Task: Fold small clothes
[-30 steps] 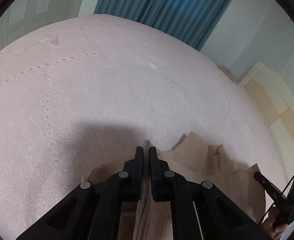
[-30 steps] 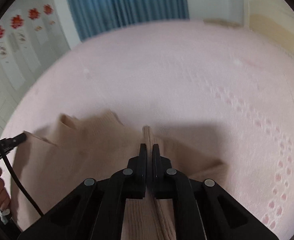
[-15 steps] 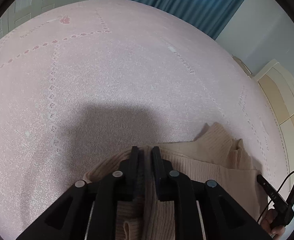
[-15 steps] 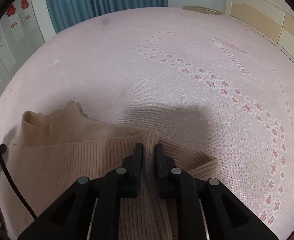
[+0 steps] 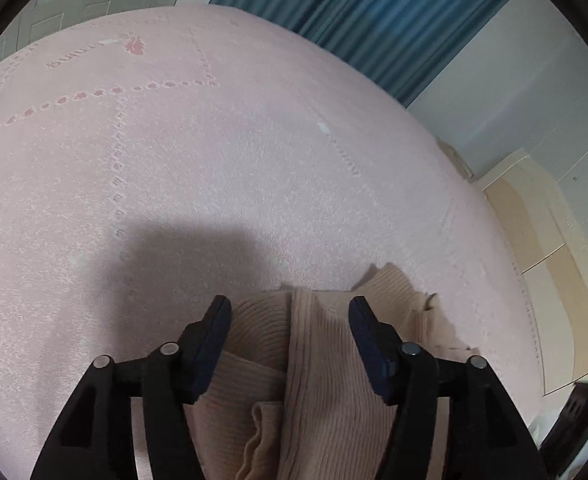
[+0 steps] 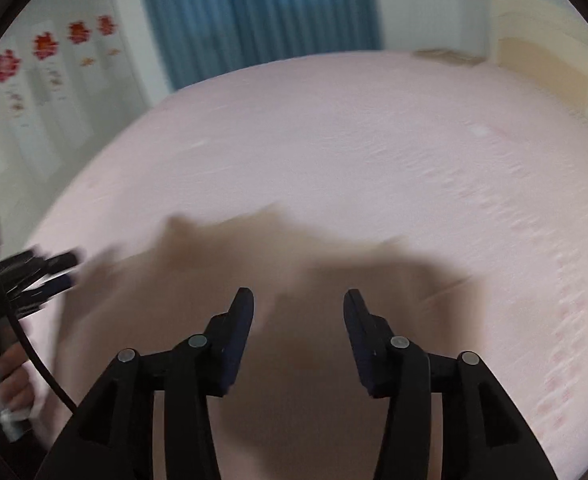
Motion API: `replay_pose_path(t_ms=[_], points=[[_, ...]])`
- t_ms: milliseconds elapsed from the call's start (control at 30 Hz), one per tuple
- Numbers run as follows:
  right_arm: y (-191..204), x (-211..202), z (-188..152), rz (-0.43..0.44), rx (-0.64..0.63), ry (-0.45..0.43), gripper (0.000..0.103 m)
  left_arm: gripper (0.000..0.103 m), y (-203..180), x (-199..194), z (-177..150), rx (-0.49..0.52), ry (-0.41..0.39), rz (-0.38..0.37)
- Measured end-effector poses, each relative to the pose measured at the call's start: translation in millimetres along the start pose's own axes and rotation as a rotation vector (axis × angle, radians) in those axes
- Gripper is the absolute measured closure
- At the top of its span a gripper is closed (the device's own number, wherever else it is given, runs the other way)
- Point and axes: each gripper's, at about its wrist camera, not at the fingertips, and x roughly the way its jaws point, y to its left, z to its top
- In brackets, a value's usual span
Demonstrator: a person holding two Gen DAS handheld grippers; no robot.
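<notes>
Item first: beige ribbed knit sweater (image 5: 321, 364), small, lying on the pink patterned bedspread (image 5: 222, 152) at its near edge, directly beneath both tools. Condition: partly folded; one ribbed panel overlaps the body along a lengthwise edge, and a collar or cuff corner pokes out on the far side. Sharp in the left wrist view; in the right wrist view it is a blurred tan patch (image 6: 254, 280).

Handling, as judged: light, soft, limp, stretchy knit. It will sag and drape when lifted and hold no shape of its own; not fragile, not slippery against the textured spread. Best taken at a doubled edge, hem or corner, where a pinch gathers all layers; a mid-panel pinch would likely pick up only the top layer and undo the fold.

Left gripper (image 5: 290, 312): fingers spread wide, straddling the overlapped panel, holding nothing.

Right gripper (image 6: 297, 308): fingers likewise spread, empty, above the garment.

Surroundings: blue pleated curtain (image 5: 377, 24) beyond the bed; cream headboard (image 5: 533, 240) to one side; red flower wall stickers (image 6: 46, 46).
</notes>
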Motion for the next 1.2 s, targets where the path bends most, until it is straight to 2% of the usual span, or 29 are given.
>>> replay_pose_path(t_ms=[67, 133, 233, 333, 433, 667, 767, 933, 1033, 1200], points=[[23, 9, -9, -0.007, -0.042, 0.045, 0.056, 0.042, 4, -4, 0, -0.006, -0.007, -0.009], [41, 26, -15, -0.109, -0.081, 0.096, 0.055, 0.041, 10, -7, 2, -0.019, -0.011, -0.024], [53, 35, -11, -0.191, -0.079, 0.075, 0.053, 0.041, 22, -8, 5, -0.034, -0.022, -0.052], [55, 52, 2, -0.233, -0.053, 0.103, 0.052, 0.04, 30, -3, 8, -0.045, -0.012, -0.044], [50, 79, 20, -0.261, -0.014, 0.175, 0.051, 0.04, 36, 0, 14, -0.064, -0.001, -0.071], [53, 108, 45, -0.322, -0.008, 0.192, 0.044, 0.04, 43, 3, 23, -0.077, 0.007, -0.116], [50, 103, 44, -0.307, 0.002, 0.205, 0.043, 0.04, 42, 4, 25, -0.085, 0.017, -0.135], [51, 72, 21, -0.293, -0.01, 0.234, 0.044, 0.04, 44, -7, 25, -0.074, 0.003, -0.168], [64, 48, 3, -0.304, -0.081, 0.219, 0.044, 0.039, 42, -10, 19, -0.054, 0.005, -0.166], [70, 17, -31, -0.296, -0.092, 0.243, 0.044, 0.039, 39, -14, 0, -0.026, 0.033, -0.149]])
